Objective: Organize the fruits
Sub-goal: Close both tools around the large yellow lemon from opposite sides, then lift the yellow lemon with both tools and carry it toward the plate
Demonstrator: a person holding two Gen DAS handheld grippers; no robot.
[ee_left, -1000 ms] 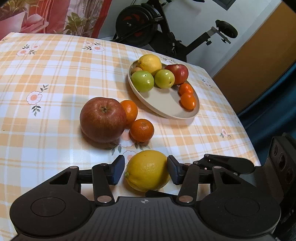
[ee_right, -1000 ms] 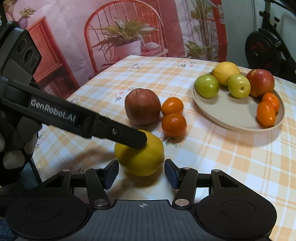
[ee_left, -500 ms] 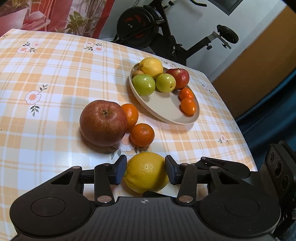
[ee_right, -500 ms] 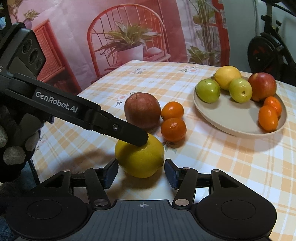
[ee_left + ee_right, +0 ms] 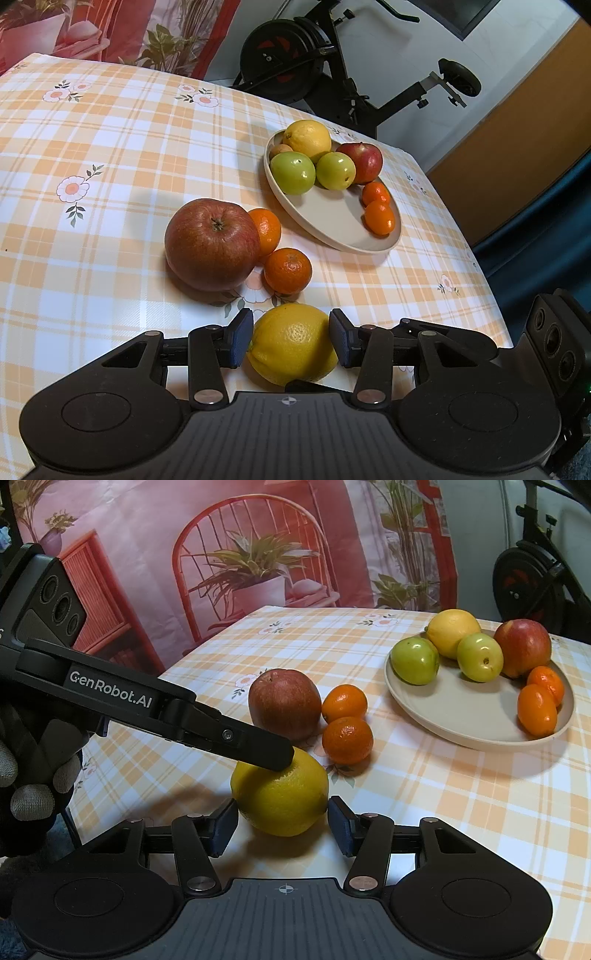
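On the checked table (image 5: 110, 155), the loose lemon (image 5: 291, 343) is left near the front edge, short of the fruit-laden plate (image 5: 332, 229). It is now clenched by the left gripper (image 5: 291, 343), whose pads (image 5: 240, 343), clear of the peel a second ago, are pressed to both sides, so a lift to the plate is judged ready. The right gripper (image 5: 282, 827) is set around the same lemon; whether it presses cannot be told.

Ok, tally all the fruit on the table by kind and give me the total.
Lemons: 2 — one between the left gripper's jaws, one on the plate
Red apples: 2
Green apples: 2
Mandarins: 4
Small tan fruit, mostly hidden: 1
Total: 11
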